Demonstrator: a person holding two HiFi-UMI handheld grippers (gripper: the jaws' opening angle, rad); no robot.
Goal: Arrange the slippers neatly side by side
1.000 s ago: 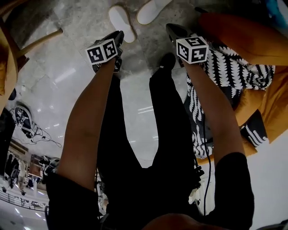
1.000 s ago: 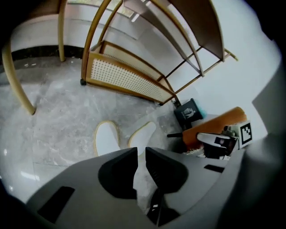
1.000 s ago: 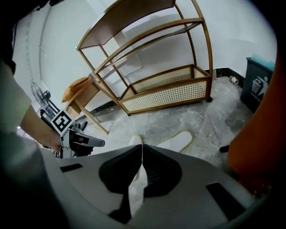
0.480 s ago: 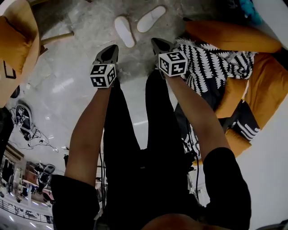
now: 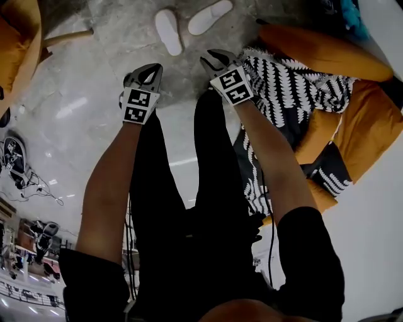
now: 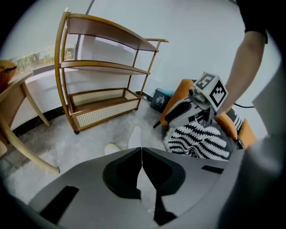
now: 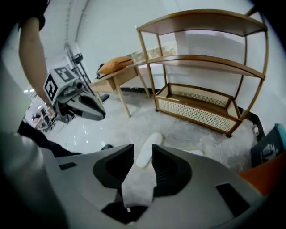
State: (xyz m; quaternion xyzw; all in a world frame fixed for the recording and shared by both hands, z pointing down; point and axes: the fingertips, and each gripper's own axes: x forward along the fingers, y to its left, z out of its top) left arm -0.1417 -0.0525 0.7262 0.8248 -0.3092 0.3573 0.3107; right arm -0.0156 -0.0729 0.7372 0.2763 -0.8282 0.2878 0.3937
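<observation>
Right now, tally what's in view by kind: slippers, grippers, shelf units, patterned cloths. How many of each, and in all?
White slippers: 2
Grippers: 2 (left gripper, right gripper)
Wooden shelf unit: 1
Black-and-white patterned cloth: 1
Total: 6
</observation>
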